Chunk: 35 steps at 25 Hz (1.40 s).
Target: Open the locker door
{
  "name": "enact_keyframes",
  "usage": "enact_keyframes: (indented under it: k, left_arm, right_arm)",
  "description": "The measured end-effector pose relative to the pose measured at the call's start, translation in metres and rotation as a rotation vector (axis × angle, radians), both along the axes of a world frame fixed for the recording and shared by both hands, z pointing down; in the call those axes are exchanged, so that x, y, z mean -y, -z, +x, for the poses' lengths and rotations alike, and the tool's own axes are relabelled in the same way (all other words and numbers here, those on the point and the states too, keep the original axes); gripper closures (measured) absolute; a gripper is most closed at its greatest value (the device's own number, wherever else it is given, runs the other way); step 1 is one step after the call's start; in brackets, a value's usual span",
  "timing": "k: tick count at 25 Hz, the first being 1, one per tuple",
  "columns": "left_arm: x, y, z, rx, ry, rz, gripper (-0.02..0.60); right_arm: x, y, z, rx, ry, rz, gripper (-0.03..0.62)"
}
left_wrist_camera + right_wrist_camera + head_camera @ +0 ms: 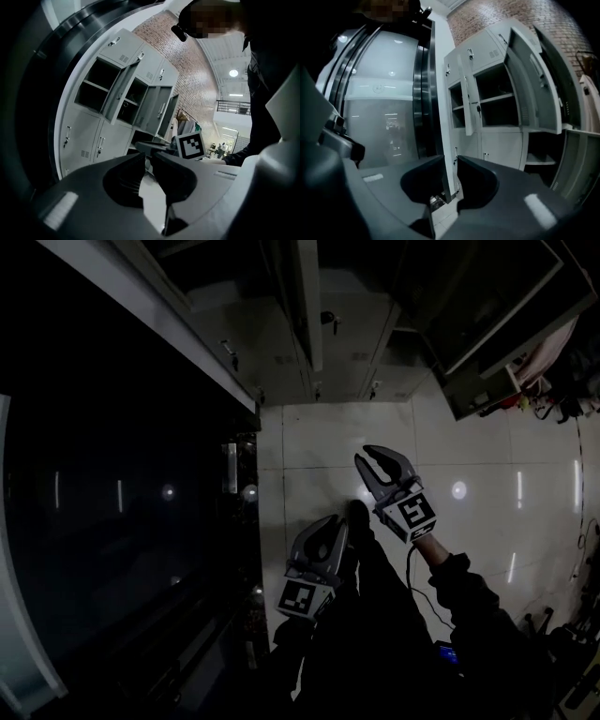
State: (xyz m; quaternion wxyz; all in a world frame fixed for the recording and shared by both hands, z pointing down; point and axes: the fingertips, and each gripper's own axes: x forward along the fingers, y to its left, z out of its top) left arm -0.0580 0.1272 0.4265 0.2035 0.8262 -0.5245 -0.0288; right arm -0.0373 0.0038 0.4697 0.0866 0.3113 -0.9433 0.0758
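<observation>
A bank of grey lockers [281,352] runs across the top of the head view, some way beyond both grippers. In the left gripper view the lockers [108,131] show several doors swung open and the lower doors shut. The right gripper view shows them [501,136] the same way, with bare shelves behind the open doors. My left gripper [339,521] hangs over the floor, its jaws only a slit apart and nothing between them [148,155]. My right gripper [375,456] is held higher and to the right, jaws slightly apart and empty [450,161]. Neither touches a locker.
A dark curved glass wall [112,502] fills the left side. White floor tiles [319,446] lie between me and the lockers. A rack with clothes [548,362] stands at the far right, beside an open locker door [487,334]. A brick wall [187,56] rises behind.
</observation>
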Motion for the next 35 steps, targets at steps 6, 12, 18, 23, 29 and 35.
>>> enact_keyframes:
  k: [6,12,18,23,29,35]
  left_arm:
    - [0.051,-0.031,-0.004,-0.008,-0.031,-0.080,0.512]
    - [0.133,-0.090,-0.024,0.050,-0.029,-0.203,0.476]
    - [0.243,-0.119,-0.033,0.132,-0.051,-0.193,0.456]
    - [0.277,-0.118,-0.039,0.170,-0.060,-0.188,0.453]
    - [0.281,-0.120,-0.028,0.157,-0.077,-0.199,0.453]
    - [0.268,-0.109,-0.007,0.128,-0.100,-0.169,0.454]
  right_arm:
    - [0.154,-0.076,-0.054,-0.068,-0.002,0.008,0.503]
    - [0.309,-0.158,-0.124,-0.094,-0.050,-0.015,0.500]
    - [0.368,-0.218,-0.150,-0.170,-0.043,-0.041,0.500]
    - [0.377,-0.234,-0.170,-0.190,-0.072,-0.033,0.503]
    - [0.372,-0.233,-0.163,-0.186,-0.103,-0.044,0.574]
    - [0.274,-0.236,-0.114,-0.213,0.056,-0.039,0.563]
